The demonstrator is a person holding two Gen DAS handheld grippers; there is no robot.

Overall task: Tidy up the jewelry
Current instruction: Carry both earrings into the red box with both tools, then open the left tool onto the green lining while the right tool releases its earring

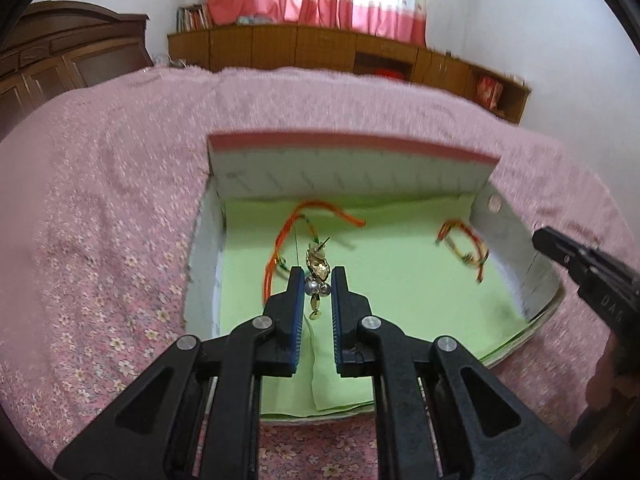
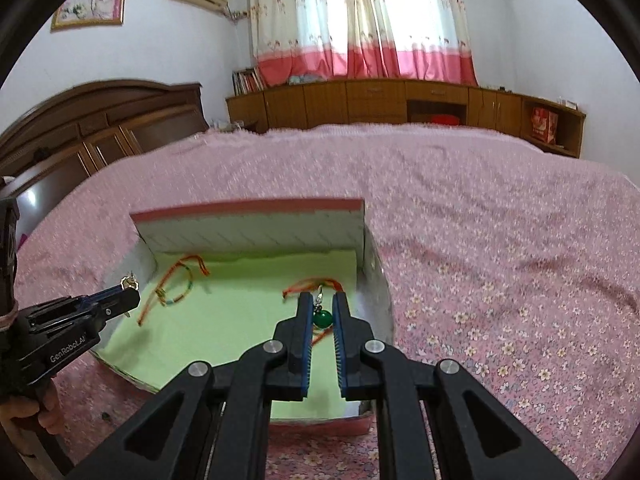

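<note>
Pink flowered bedspread (image 2: 500,240) covers a wide bed that fills most of both views, with a long wooden cabinet (image 2: 400,100) along the far wall under pink and white curtains (image 2: 360,20). A dark wooden headboard (image 2: 100,120) stands at the far left.

On the bedspread near the camera sits a shallow open box (image 1: 352,168) with grey walls, a pink top edge and a light green lining (image 1: 400,300). Two cord bracelets lie on the lining: an orange one (image 1: 296,220) toward the far left of the box, and a smaller red and yellow one (image 1: 464,240) against the right wall.

The left claw (image 1: 316,280) hovers over the left part of the box. Its blue-padded fingers (image 1: 298,292) are pinching a gold earring (image 1: 318,266) with silver beads and small gold drops hanging between them, held above the lining just beside the orange bracelet.

The right claw (image 2: 322,312) hangs over the right part of the box, close to the right wall. Its fingers (image 2: 306,320) are pinching a green bead earring (image 2: 323,319), whose silver hook points away toward the far side. The earring is held above the lining, over the red and yellow bracelet.
</note>
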